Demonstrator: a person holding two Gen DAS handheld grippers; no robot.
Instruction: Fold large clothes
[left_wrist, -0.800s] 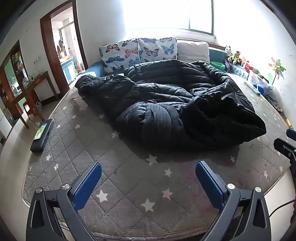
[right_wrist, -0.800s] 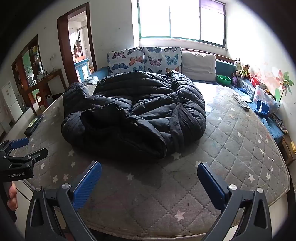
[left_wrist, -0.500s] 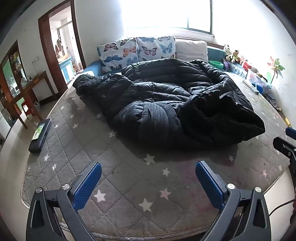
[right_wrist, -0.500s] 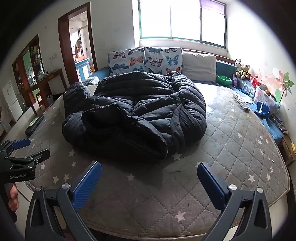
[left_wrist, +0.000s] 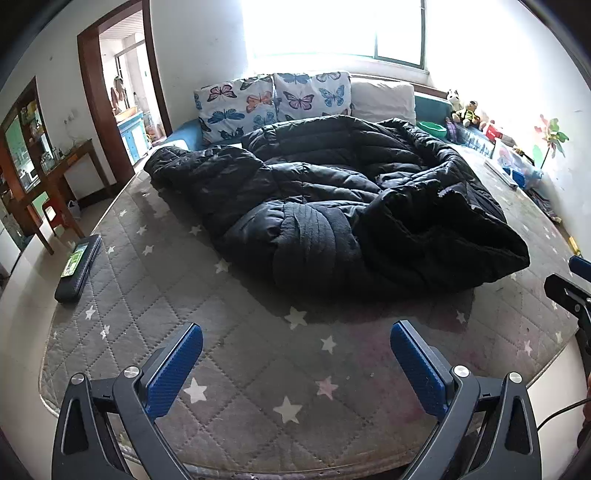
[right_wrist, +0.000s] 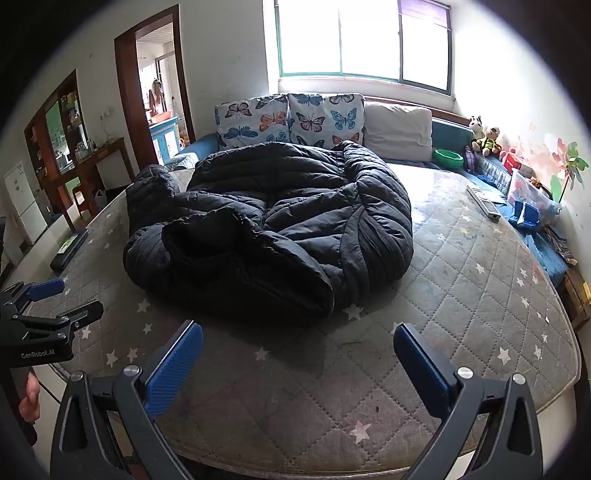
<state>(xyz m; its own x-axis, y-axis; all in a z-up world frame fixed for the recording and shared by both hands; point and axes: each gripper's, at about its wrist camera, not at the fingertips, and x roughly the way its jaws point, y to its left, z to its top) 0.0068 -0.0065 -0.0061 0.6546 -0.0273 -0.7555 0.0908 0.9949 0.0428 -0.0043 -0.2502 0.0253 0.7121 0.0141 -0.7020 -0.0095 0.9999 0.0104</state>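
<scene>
A big black puffer coat (left_wrist: 332, 206) lies crumpled in a heap on the grey star-print mattress (left_wrist: 229, 354), its hood end toward me. The same coat (right_wrist: 273, 229) fills the mattress (right_wrist: 461, 295) middle in the right wrist view. My left gripper (left_wrist: 295, 363) hovers open over the near mattress edge, short of the coat, nothing between its blue pads. My right gripper (right_wrist: 297, 363) is open too, also short of the coat and holding nothing. Each gripper shows at the edge of the other's view: right gripper (left_wrist: 570, 284), left gripper (right_wrist: 55, 302).
Butterfly pillows (left_wrist: 273, 99) and a white pillow (right_wrist: 397, 129) line the far end. A dark flat case (left_wrist: 77, 267) lies at the mattress's left edge. Toys, boxes and a green bowl (right_wrist: 447, 157) crowd the right side. A wooden desk (left_wrist: 62, 173) and doorway stand at left.
Both grippers have edged slightly closer to the coat, which sits a little nearer in both views. The jaws stay wide and the coat has not moved.
</scene>
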